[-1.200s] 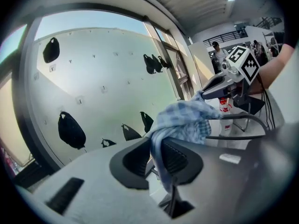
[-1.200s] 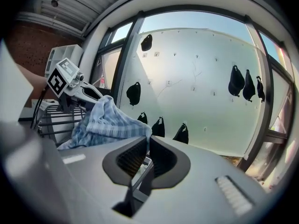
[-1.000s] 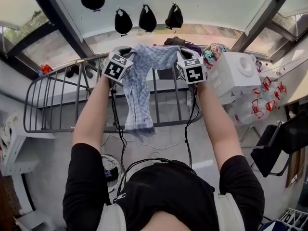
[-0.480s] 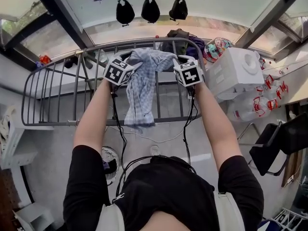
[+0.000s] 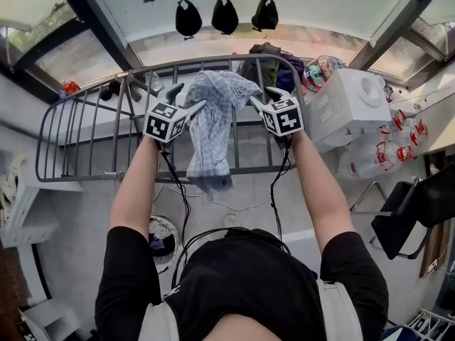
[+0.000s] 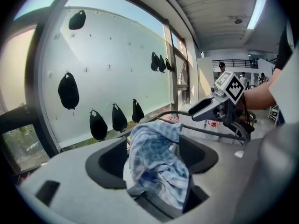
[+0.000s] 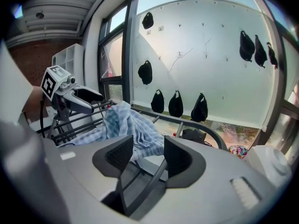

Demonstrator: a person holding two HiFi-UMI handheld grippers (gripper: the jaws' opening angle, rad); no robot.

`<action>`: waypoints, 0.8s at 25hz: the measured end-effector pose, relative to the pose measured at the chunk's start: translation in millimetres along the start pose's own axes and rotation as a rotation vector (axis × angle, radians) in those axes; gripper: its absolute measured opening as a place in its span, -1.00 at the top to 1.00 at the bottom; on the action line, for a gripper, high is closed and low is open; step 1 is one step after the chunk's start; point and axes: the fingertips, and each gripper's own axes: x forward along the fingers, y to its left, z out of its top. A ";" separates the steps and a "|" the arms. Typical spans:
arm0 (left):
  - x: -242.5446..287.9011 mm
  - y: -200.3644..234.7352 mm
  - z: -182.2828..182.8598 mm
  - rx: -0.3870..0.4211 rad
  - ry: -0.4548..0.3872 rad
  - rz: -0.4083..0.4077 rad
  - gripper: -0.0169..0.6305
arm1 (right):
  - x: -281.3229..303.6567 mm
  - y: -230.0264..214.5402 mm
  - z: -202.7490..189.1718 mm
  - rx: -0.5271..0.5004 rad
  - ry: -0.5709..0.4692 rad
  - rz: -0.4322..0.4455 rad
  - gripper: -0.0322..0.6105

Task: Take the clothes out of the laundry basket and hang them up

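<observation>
"Head view: where is the blue checked cloth (image 5: pixel 213 119)?"
"Draped over the drying rack's (image 5: pixel 78 178) far edge. The left gripper (image 5: pixel 186 98) has just opened wide, cloth loose between its jaws. The right gripper (image 5: pixel 264 96), also just opened, grips nothing."

grey drying rack (image 5: pixel 85 177), blue checked cloth (image 5: pixel 213 119) draped over its rails

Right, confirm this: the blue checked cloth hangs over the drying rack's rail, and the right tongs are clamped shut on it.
Wrong on the grip. The right gripper view shows the right tongs open: they have just been opening, and the blue checked cloth lies beyond them, unpinched. It does hang over the drying rack's rail.
</observation>
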 end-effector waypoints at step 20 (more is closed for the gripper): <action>-235.9 -28.5 44.8 -0.089 -0.341 0.380 0.93 | -163.4 150.6 132.0 0.076 -0.629 0.081 0.86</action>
